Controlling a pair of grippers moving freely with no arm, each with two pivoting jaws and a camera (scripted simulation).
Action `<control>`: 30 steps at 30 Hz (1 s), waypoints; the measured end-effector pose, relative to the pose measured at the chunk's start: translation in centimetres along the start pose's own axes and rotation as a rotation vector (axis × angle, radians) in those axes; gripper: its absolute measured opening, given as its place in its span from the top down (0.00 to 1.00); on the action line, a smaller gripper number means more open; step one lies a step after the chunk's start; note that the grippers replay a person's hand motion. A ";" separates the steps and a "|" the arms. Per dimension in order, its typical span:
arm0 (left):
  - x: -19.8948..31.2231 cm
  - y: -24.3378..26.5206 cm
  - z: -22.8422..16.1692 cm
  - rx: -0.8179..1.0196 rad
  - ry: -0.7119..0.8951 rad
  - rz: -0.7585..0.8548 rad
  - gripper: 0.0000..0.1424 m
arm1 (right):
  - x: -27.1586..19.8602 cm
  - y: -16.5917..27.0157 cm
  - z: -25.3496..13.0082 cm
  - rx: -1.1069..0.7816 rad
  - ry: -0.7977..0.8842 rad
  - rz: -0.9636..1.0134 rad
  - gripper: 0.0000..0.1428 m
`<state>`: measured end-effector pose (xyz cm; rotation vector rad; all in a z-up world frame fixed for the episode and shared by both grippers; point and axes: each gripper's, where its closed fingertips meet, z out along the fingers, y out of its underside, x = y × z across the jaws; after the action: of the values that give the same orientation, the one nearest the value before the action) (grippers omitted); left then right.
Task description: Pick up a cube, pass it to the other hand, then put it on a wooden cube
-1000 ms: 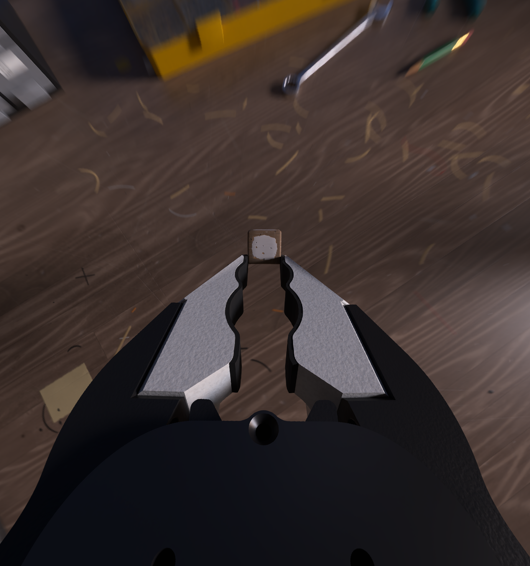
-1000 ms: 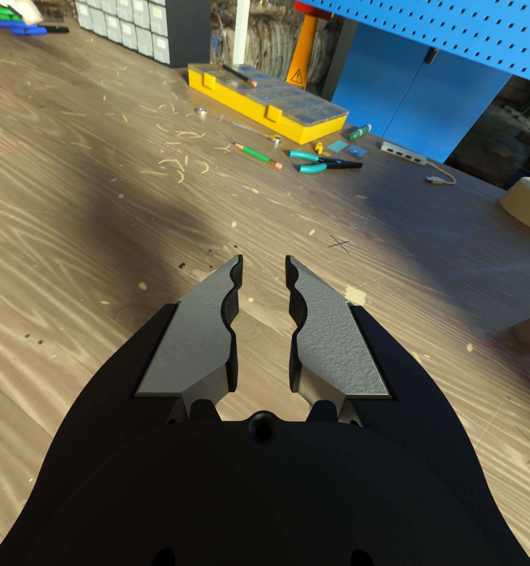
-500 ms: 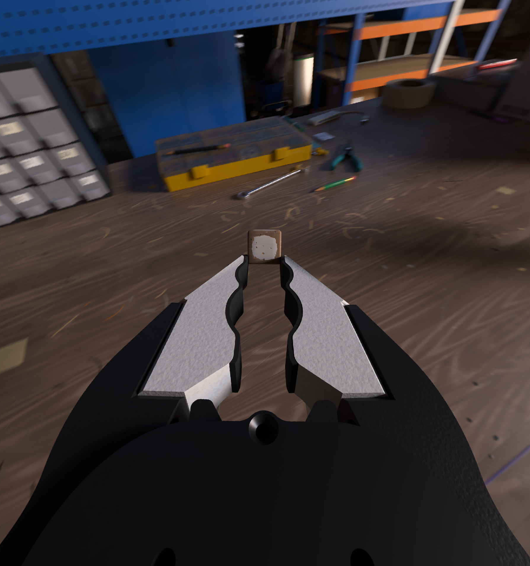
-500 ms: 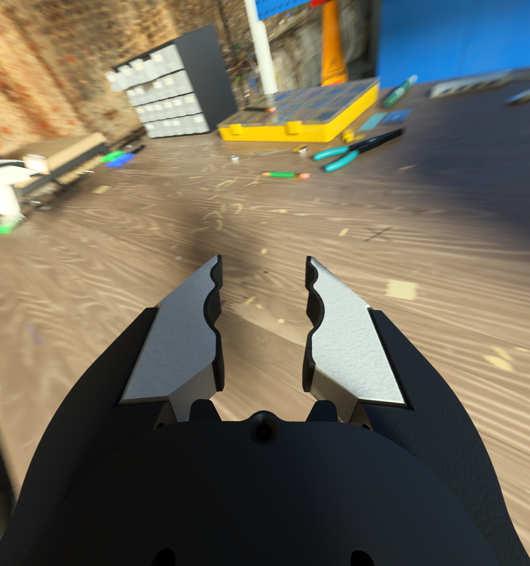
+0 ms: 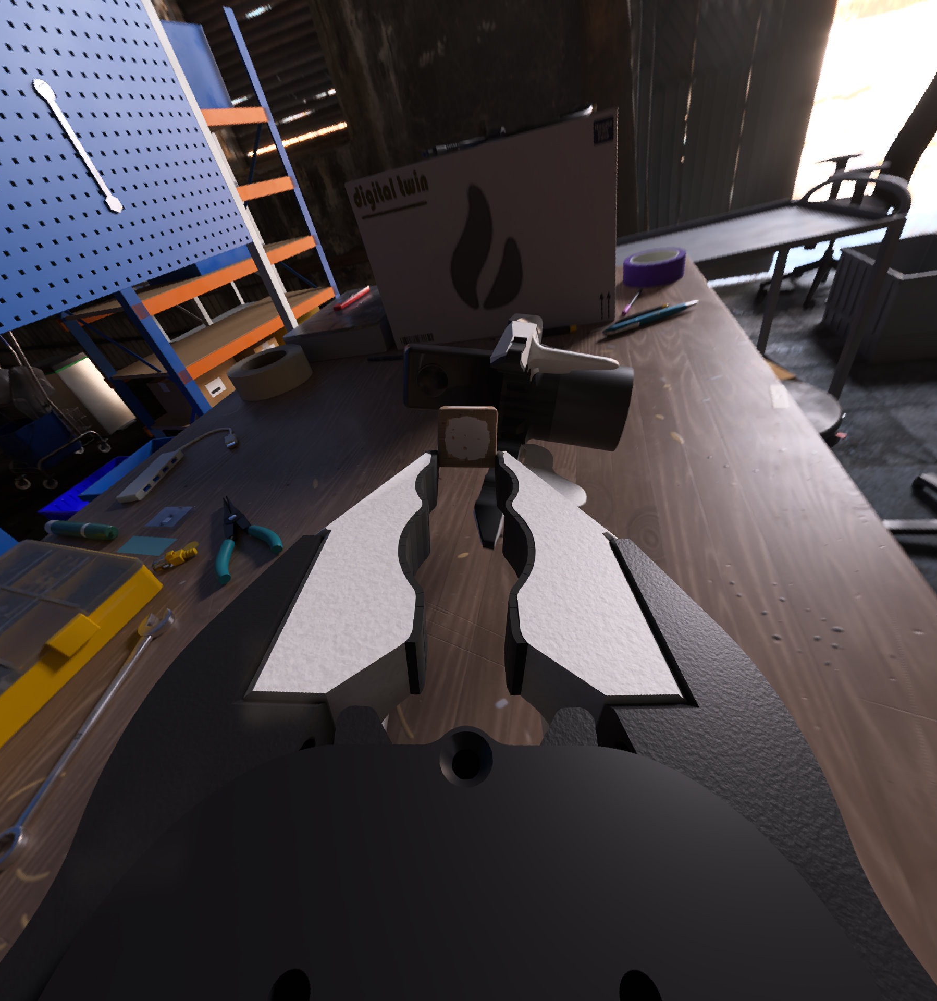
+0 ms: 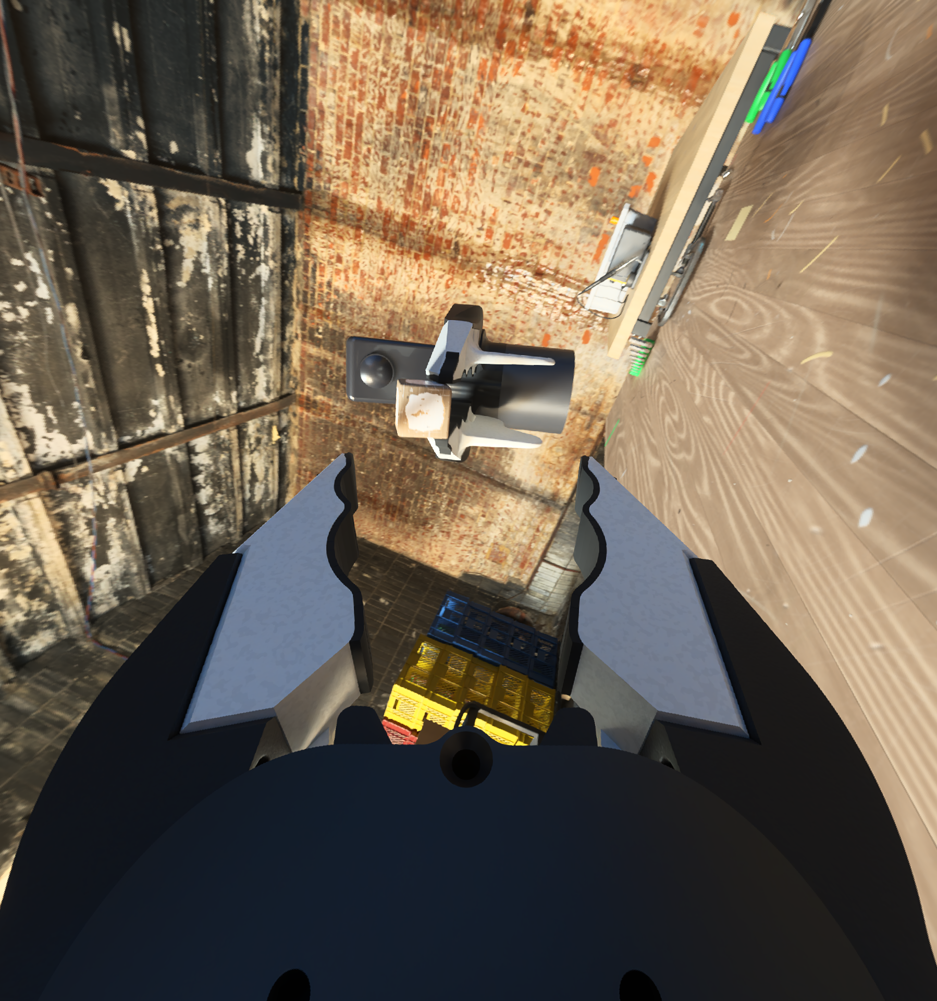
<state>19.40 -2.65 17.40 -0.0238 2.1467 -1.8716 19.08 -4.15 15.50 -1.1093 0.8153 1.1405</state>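
Note:
My left gripper [image 5: 466, 460] is shut on a small brown cube [image 5: 466, 444] with a worn white face, pinched at the fingertips above the wooden table [image 5: 726, 541]. My right gripper [image 5: 509, 422] faces it just beyond the cube. In the right wrist view the right gripper [image 6: 466, 460] is open wide and empty. There the view is rolled and the left gripper [image 6: 453, 402] holds the cube [image 6: 422, 409] a short way ahead of the open fingertips, slightly left of centre. No other cube is in view.
A yellow organiser box [image 5: 49, 623], a long wrench [image 5: 76, 742] and teal pliers [image 5: 239, 536] lie at the left. A cardboard box [image 5: 488, 244], a tape roll [image 5: 271, 371] and purple tape [image 5: 653, 265] stand behind. The table's edge runs along the right.
The left gripper has lifted and swung right with the cube. The right gripper has rolled, turned to face it and opened wider. The two now point at each other.

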 end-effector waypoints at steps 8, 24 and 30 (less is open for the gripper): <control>0.9 2.4 3.3 -0.119 0.013 0.095 0.86 | -0.1 0.3 -0.4 0.016 -0.112 -0.014 0.82; 2.2 8.2 -8.8 -0.113 -0.627 -0.515 0.54 | 0.7 0.1 -16.9 0.382 0.990 -0.954 0.85; 1.7 9.3 -8.9 -0.208 -0.667 -0.401 0.54 | 0.0 0.3 -18.3 0.433 0.958 -0.913 0.85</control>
<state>17.40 7.01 8.97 -1.0326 1.9148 -1.4939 19.40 -21.69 10.27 -1.4091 1.0192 -0.3802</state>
